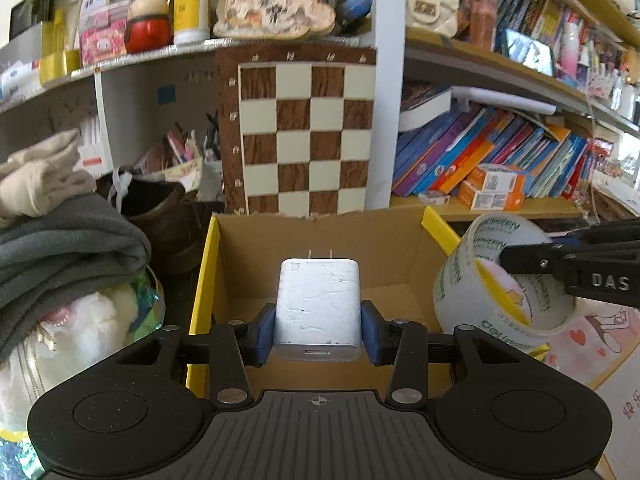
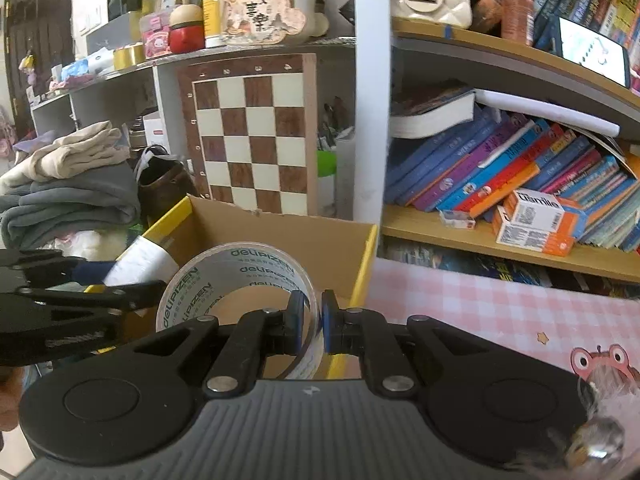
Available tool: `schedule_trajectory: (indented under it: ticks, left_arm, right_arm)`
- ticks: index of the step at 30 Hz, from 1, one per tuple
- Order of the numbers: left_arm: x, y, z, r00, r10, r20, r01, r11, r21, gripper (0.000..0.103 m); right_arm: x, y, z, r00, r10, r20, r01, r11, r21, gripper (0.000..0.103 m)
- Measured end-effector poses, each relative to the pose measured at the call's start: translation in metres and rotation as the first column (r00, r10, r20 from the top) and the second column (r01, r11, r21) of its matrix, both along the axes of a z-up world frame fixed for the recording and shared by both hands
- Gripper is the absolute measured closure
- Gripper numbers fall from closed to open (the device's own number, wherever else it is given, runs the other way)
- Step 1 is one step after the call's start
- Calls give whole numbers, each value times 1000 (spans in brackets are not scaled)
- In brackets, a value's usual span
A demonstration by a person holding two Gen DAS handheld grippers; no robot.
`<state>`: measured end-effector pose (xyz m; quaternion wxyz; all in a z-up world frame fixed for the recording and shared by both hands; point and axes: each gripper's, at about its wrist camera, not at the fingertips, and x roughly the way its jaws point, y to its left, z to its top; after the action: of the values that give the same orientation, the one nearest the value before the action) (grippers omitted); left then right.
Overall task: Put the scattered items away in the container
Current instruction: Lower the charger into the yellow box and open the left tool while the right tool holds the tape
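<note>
My left gripper (image 1: 318, 330) is shut on a white plug charger (image 1: 318, 304), held prongs forward above the open cardboard box (image 1: 384, 240) with yellow-taped edges. My right gripper (image 2: 313, 320) is shut on the wall of a clear tape roll (image 2: 240, 276) with green lettering, held over the box's (image 2: 280, 232) right side. In the left wrist view the tape roll (image 1: 472, 292) and the right gripper's fingers (image 1: 528, 260) show at the right. In the right wrist view the charger (image 2: 140, 264) and the left gripper's fingers (image 2: 120, 296) show at the left.
A chessboard (image 1: 308, 136) leans upright behind the box. Folded grey and beige clothes (image 1: 60, 232) and a brown shoe (image 1: 168, 216) lie left of it. Shelves of books (image 2: 520, 172) stand at the right. A pink checked tablecloth (image 2: 500, 312) lies right of the box.
</note>
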<state>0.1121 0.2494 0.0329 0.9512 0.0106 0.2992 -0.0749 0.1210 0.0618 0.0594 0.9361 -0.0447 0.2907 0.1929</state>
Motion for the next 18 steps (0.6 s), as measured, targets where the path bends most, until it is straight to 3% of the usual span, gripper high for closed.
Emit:
schedule_trajectory:
  ticks: [18]
  left_arm:
    - [25, 0, -11, 998, 27, -56, -26, 999, 24, 61]
  right_arm:
    - [19, 13, -11, 1000, 10, -5, -10, 999, -49, 94]
